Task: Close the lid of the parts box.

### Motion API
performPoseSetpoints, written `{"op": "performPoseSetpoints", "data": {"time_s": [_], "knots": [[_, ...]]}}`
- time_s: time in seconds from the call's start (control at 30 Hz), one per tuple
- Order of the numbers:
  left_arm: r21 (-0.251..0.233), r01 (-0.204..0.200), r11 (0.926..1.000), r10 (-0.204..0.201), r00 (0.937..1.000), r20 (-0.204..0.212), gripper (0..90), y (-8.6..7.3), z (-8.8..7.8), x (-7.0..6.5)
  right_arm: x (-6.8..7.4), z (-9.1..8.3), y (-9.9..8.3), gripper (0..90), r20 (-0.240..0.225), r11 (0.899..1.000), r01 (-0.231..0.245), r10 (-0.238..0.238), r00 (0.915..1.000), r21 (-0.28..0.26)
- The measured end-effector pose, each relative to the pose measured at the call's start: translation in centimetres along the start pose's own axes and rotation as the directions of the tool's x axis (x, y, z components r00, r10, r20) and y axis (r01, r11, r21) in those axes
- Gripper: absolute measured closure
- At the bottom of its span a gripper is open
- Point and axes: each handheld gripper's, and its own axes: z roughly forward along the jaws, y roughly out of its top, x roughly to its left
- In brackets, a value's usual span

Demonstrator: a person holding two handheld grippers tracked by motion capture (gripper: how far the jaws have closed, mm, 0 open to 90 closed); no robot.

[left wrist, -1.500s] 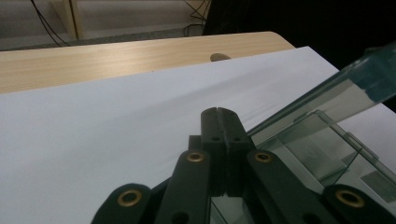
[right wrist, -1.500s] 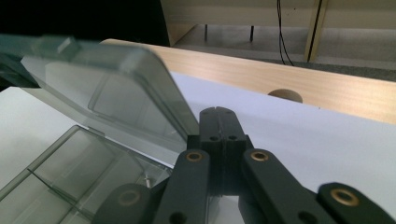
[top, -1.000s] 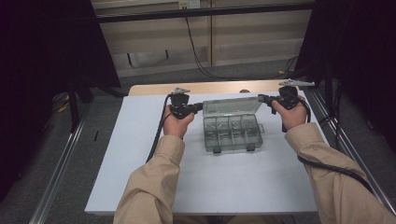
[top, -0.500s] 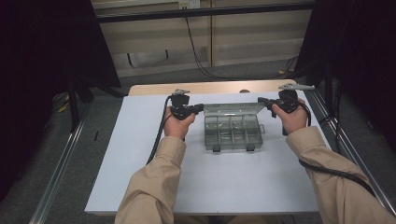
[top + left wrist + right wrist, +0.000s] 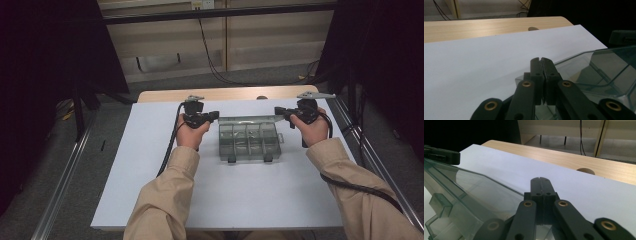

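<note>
High view findings, left to right. Left gripper (image 5: 216,116) sits in the person's left hand (image 5: 191,134) at the left rear corner of the clear plastic organiser box (image 5: 250,142), its jaws pointing right toward that corner. The box rests on the white sheet (image 5: 150,165) covering the surface, between the two hands and toward the far half of the sheet. Its long axis runs left to right across the surface; two dark latches (image 5: 231,160) sit on its near long edge, facing the person, and the hinge side faces away. The lid (image 5: 248,119) stands partly raised along the far edge. Internal dividers split the base into several compartments; contents cannot be determined. Right gripper (image 5: 276,112) is in the person's right hand (image 5: 312,131) at the right rear corner of the box, jaws pointing left.

Left gripper view: left gripper (image 5: 541,60) has its jaws fully together, nothing between the tips; the transparent lid (image 5: 599,67) lies just beside and below them to the right. Whether the jaws touch it cannot be determined.

Right gripper view: right gripper (image 5: 540,180) likewise has its jaws pressed together with no gap, the lid (image 5: 481,192) slanting away just to the left. Bare wood of the surface (image 5: 599,167) shows beyond the sheet.
</note>
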Motion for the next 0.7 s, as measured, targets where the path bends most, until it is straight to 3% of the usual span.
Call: {"op": "performPoseSetpoints", "data": {"time_s": [0.43,0.7], "knots": [[0.023,-0.005,0.9997,0.005,0.9999,-0.009,88.3,0.03,-0.46,-0.02,0.19,-0.30,-0.63,90.0,-0.001,1.000,0.013,-0.013,0.9999,0.001],[0.065,-0.005,0.9978,0.007,0.9997,-0.023,88.1,-0.32,-0.54,-0.01,0.27,-0.24,-1.01,90.0,-0.008,1.000,0.013,-0.013,0.9999,0.005]]}}
